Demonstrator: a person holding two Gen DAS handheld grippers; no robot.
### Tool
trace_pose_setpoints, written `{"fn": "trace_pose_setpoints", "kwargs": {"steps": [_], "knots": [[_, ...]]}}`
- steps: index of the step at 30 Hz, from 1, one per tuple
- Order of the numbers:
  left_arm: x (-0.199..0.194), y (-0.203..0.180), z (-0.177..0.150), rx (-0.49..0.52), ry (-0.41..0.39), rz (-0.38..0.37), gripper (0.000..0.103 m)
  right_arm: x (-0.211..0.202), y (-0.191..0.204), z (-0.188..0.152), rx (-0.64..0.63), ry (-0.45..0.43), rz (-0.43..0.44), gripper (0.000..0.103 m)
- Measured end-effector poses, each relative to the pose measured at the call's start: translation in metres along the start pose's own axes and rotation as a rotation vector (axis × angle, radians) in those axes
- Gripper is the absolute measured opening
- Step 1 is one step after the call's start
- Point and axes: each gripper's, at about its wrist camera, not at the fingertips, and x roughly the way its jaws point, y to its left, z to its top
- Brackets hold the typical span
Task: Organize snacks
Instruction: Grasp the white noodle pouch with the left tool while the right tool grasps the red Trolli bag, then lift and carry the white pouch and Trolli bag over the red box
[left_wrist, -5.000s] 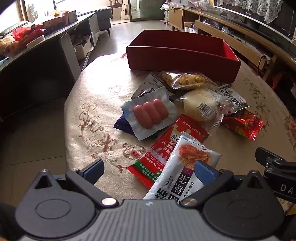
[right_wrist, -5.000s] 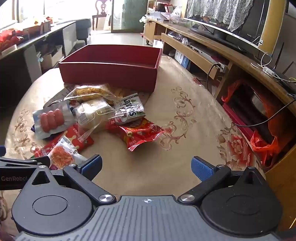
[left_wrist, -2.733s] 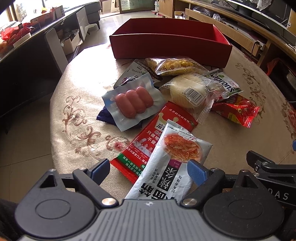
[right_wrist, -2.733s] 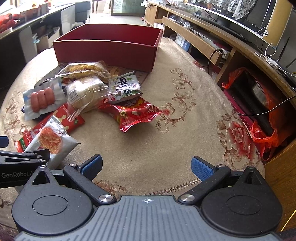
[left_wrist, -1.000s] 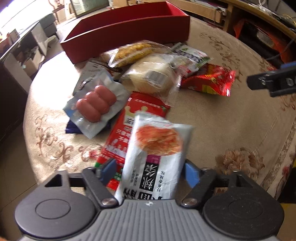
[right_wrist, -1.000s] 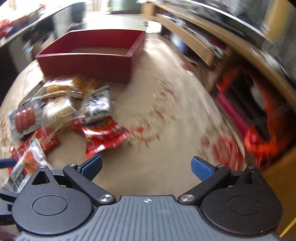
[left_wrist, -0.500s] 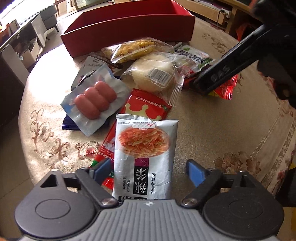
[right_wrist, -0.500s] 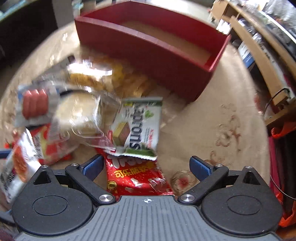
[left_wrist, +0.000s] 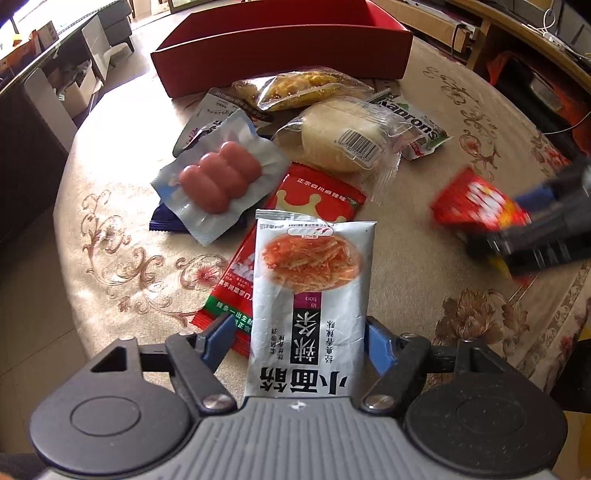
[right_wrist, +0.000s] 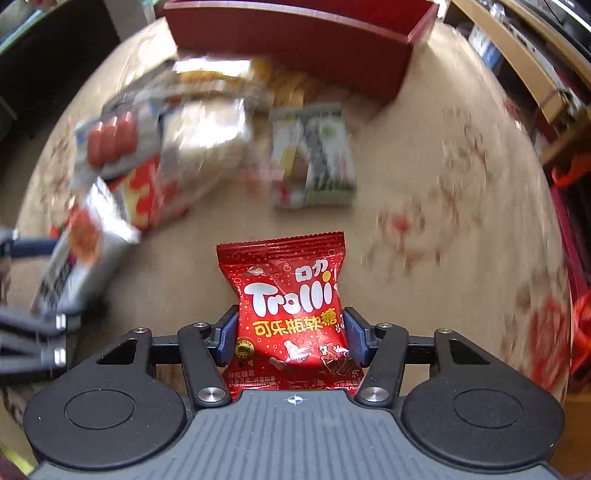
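**Both grippers on packets, red box waiting**

Broadly, a round table under a beige embroidered cloth (left_wrist: 110, 206) carries a long, open red cardboard box (left_wrist: 280, 48) at its far edge. Just before the box lies a heap: a clear-wrapped pale bun (left_wrist: 341, 134), a sealed pack of three pink sausages (left_wrist: 221, 177) and a flat red sachet (left_wrist: 295, 206). Near the table's close edge, the left gripper (left_wrist: 299, 338) is closing on a white pickled-vegetable pouch (left_wrist: 312, 280), its right pad touching. Rightward, the right gripper (right_wrist: 290, 336) is closing, both pads pinching a shiny red Trolli gummy bag (right_wrist: 288, 291).
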Motion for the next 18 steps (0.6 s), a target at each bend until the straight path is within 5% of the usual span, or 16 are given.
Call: {"fn": "trace_pose_setpoints", "kwargs": {"steps": [3, 5, 7, 12, 16, 18], "knots": [[0.005, -0.004, 0.0, 0.008, 0.0, 0.022, 0.088, -0.004, 0.01, -0.012, -0.053, -0.027, -0.04, 0.069], [0.009, -0.004, 0.002, -0.002, 0.005, 0.024, 0.096, -0.001, 0.012, -0.009, -0.055, -0.013, -0.03, 0.087], [0.012, -0.003, 0.003, -0.018, 0.017, 0.032, 0.102, 0.003, 0.011, -0.009, -0.038, -0.005, -0.053, 0.089], [0.014, -0.003, 0.007, -0.05, 0.045, 0.038, 0.102, 0.006, 0.011, -0.003, -0.009, -0.007, -0.053, 0.096], [0.016, -0.004, 0.012, -0.078, 0.073, 0.048, 0.102, 0.011, 0.003, -0.004, 0.009, -0.02, -0.035, 0.095], [0.016, -0.006, 0.015, -0.092, 0.09, 0.053, 0.099, 0.009, 0.004, -0.006, -0.006, -0.032, -0.028, 0.082]]}}
